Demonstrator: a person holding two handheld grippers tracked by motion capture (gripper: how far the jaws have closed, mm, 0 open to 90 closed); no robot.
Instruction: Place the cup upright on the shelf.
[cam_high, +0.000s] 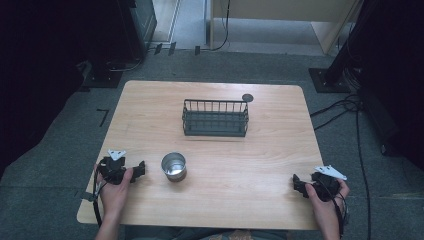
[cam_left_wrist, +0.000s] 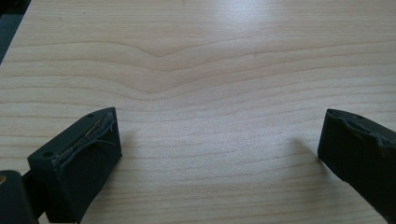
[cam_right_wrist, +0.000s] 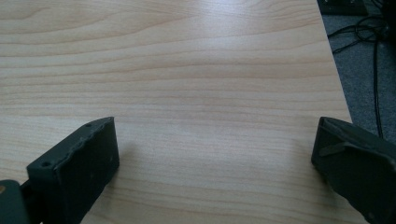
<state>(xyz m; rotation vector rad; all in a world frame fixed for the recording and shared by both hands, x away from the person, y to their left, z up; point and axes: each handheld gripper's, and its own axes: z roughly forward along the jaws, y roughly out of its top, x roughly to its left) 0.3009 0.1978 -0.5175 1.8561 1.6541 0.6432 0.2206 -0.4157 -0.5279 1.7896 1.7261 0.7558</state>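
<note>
Left gripper (cam_high: 141, 169) rested on table (cam_high: 260, 165), jaws spread wide, empty. Right gripper (cam_high: 298, 184) likewise, wide and empty. Cup (cam_high: 173, 166) upright just beside left gripper, in front of basket (cam_high: 215, 118). Risk: careless sideways approach could tip light cup or push it away.

Left tool (cam_high: 140, 170) and right tool (cam_high: 297, 184) rest low, jaws spread wide.

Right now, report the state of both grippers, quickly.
Left gripper: open, holding nothing, low over the table, beside the metal cup.
Right gripper: open, holding nothing, bare wood between its jaws.
</note>
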